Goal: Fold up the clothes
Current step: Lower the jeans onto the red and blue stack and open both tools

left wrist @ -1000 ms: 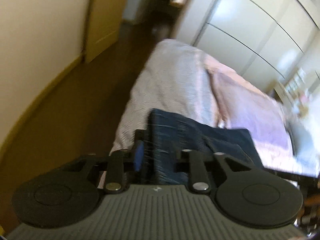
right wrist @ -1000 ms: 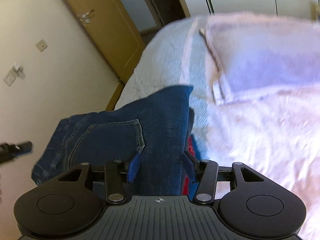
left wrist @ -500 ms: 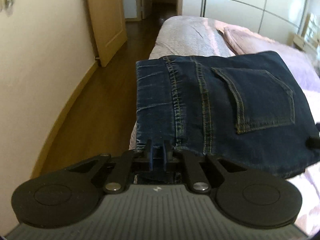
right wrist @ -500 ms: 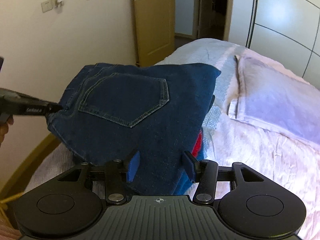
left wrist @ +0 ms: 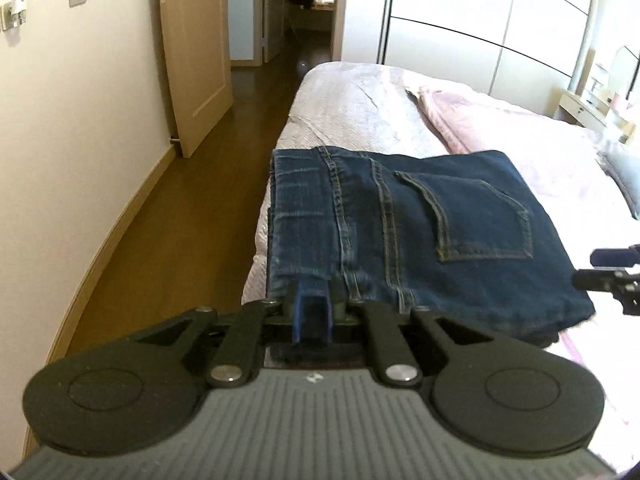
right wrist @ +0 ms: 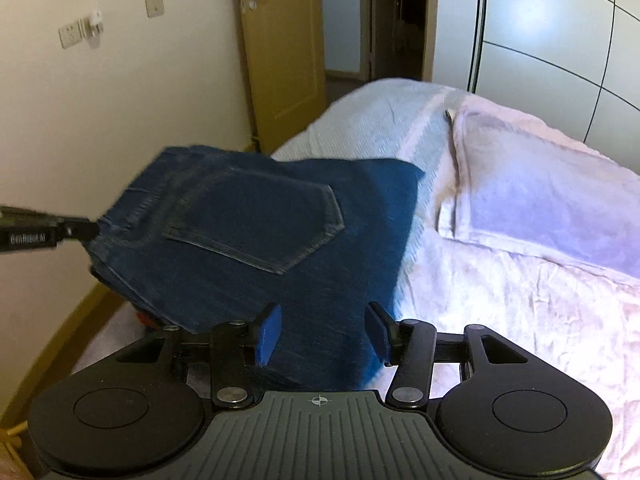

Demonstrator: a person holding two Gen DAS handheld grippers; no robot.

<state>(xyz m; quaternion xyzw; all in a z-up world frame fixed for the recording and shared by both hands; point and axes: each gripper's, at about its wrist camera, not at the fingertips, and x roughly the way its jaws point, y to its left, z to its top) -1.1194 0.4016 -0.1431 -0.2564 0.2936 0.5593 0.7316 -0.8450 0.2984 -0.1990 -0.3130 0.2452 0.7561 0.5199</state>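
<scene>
Now the folded jeans point(left wrist: 400, 232) lie on the bed point(left wrist: 520, 140), long axis spanning 2 grippers: left gripper point(left wrist: 312, 312) pinching their near corner, right gripper point(right wrist: 322, 336) wide, straddling their edge.

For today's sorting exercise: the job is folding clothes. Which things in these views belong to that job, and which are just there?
Part of the job:
folded jeans
left gripper, shut on the jeans' edge
right gripper, fingers apart
bed

Just there:
pillow
door
wardrobe
</scene>
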